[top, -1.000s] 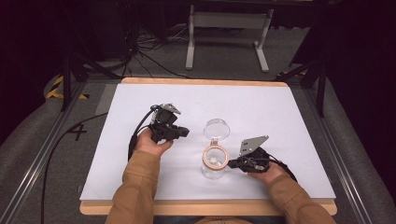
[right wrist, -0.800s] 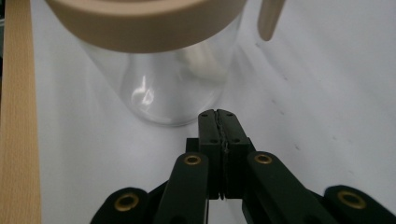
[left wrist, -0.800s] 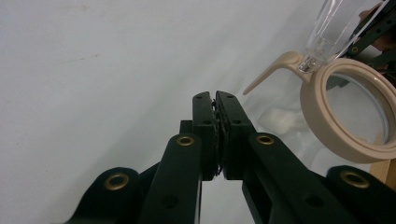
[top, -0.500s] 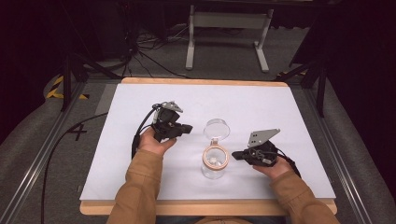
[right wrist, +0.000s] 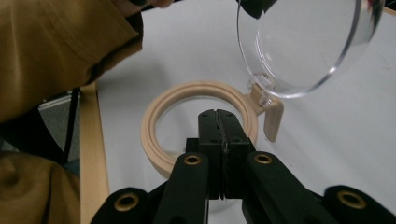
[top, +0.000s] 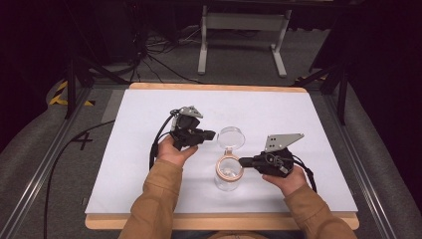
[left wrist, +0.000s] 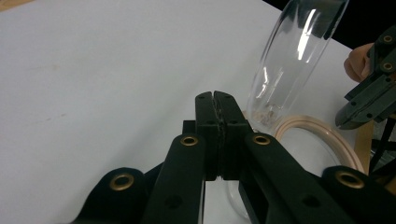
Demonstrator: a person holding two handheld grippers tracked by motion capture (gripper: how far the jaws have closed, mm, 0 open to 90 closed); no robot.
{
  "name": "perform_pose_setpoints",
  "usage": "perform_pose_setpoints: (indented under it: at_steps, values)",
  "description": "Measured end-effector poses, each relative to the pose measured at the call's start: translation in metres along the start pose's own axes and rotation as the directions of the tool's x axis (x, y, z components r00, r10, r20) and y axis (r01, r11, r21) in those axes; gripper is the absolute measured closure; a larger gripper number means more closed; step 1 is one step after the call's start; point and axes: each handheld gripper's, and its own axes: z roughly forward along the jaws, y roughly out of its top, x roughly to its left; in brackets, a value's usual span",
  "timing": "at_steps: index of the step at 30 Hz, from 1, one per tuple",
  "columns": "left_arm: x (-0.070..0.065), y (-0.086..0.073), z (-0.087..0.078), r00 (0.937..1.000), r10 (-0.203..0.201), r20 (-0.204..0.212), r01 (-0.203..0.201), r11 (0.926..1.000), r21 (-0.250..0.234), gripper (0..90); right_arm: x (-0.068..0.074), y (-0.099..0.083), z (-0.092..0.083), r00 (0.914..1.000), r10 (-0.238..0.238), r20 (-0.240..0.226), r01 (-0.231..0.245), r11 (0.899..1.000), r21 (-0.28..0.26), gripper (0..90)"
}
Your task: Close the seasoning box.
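We see the clear glass jar (top: 228,174) with its hinged round lid (top: 231,136) already open, while left gripper (top: 209,133) and right gripper (top: 243,161) both have jaws pressed together, empty.

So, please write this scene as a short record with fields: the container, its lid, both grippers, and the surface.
container: clear jar with a beige ring at its mouth, standing upright
lid: clear round lid, flipped open on its hinge, standing up behind the mouth
left gripper: jaws shut, holding nothing, tips close beside the lid
right gripper: jaws shut, holding nothing, tips at the ring's edge
surface: white table with a wooden border
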Motion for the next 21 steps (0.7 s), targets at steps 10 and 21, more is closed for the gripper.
perform_pose_setpoints:
  at_steps: [10, 21]
  values:
    - [-0.007, 0.002, 0.002, 0.999, 0.037, 0.024, -0.038, 0.9993, 0.007, 88.3, 0.0, 0.001, 0.002, 0.9995, 0.026, -0.016, -0.026, 0.998, -0.049, 89.4]
    - [-0.017, 0.0, -0.002, 0.9974, 0.067, 0.026, -0.069, 0.9952, 0.069, 88.3, 0.001, 0.005, 0.001, 0.9993, 0.028, -0.026, -0.029, 0.998, -0.052, 89.4]
